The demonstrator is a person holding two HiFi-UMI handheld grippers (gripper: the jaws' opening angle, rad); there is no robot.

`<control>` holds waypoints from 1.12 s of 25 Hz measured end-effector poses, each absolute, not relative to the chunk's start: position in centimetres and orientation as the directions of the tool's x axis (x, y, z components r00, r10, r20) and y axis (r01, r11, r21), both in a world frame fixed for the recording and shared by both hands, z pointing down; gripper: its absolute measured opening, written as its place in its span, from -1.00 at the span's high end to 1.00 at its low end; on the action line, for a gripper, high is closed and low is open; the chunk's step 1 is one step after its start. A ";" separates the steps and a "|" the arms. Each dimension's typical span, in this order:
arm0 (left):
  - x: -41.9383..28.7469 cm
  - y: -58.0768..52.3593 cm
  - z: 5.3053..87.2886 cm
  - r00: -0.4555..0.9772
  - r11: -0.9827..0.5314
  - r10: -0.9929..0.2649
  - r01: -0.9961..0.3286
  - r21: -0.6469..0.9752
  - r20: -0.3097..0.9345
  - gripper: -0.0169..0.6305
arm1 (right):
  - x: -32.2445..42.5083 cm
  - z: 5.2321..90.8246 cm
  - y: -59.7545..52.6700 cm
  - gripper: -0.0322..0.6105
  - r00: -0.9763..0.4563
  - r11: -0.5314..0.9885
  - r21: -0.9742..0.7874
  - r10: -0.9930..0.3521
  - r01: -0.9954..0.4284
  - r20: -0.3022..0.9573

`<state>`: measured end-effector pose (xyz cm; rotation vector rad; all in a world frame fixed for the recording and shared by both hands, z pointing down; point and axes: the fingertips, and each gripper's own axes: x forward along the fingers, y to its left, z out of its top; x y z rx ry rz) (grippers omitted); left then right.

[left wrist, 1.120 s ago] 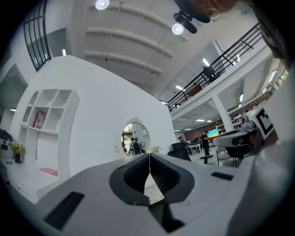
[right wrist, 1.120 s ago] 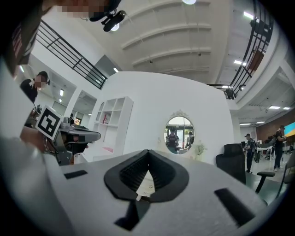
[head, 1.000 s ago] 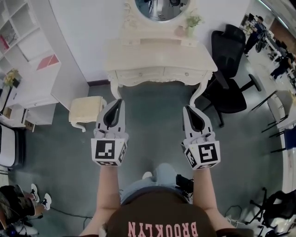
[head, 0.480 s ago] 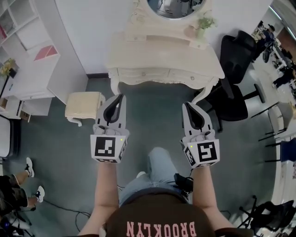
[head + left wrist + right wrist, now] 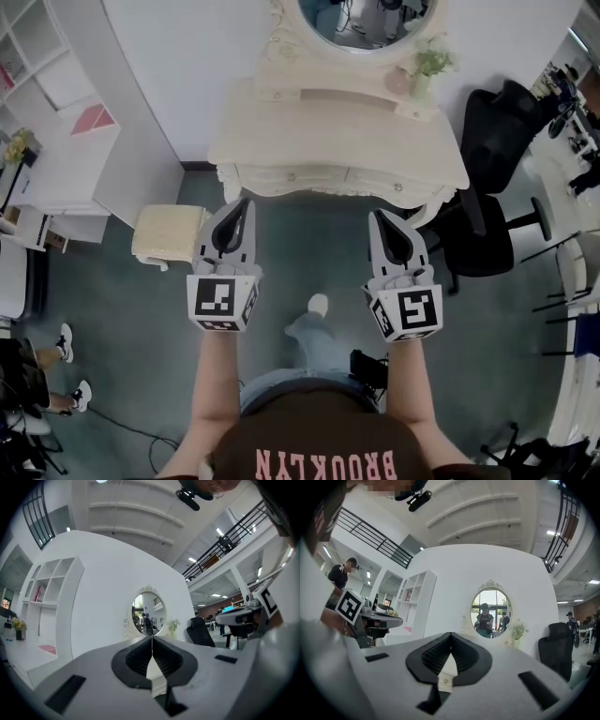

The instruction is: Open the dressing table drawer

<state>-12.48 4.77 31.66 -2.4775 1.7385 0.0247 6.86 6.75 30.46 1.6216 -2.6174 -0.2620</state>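
Left gripper (image 5: 245, 203), right gripper (image 5: 374, 216) closed, empty; cream carved drawer (image 5: 291, 175) sits shut.

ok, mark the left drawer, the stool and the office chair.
left drawer (image 5: 277, 175): head view, drawer front beside its knob.
stool (image 5: 169, 232): head view, cushion top.
office chair (image 5: 483, 239): head view, seat.

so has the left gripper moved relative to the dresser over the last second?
Yes, toward the dresser: in the head view the strip of floor between the left gripper and its front edge has nearly closed.
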 end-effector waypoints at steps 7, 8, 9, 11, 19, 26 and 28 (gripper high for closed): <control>-9.5 -5.0 31.3 0.311 -0.306 -0.949 -0.948 -0.082 -0.053 0.93 | 10.6 29.6 -3.6 0.90 -0.456 0.445 0.142 -0.888 -0.884 -0.056; -9.2 -6.3 31.3 0.307 -0.302 -0.950 -0.950 -0.083 -0.052 0.93 | 11.0 29.6 -4.9 0.90 -0.457 0.446 0.138 -0.888 -0.884 -0.058; -8.8 -7.5 31.2 0.304 -0.299 -0.951 -0.951 -0.084 -0.052 0.93 | 11.4 29.6 -6.2 0.90 -0.458 0.448 0.134 -0.887 -0.884 -0.060; -8.3 -9.8 31.2 0.298 -0.293 -0.953 -0.952 -0.085 -0.056 0.93 | 11.9 29.5 -8.6 0.90 -0.462 0.451 0.136 -0.885 -0.882 -0.061; -7.9 -16.3 32.7 0.268 -0.266 -0.963 -0.962 -0.063 -0.032 0.93 | 12.4 30.9 -15.3 0.90 -0.480 0.472 0.136 -0.877 -0.871 -0.033; -8.5 -22.5 34.7 0.268 -0.268 -0.963 -0.962 -0.054 0.013 0.93 | 12.2 32.4 -20.9 0.90 -0.478 0.474 0.125 -0.878 -0.871 0.002; -8.8 -24.7 35.4 0.269 -0.270 -0.963 -0.961 -0.051 0.023 0.93 | 12.2 32.9 -22.9 0.90 -0.466 0.464 0.122 -0.885 -0.878 0.009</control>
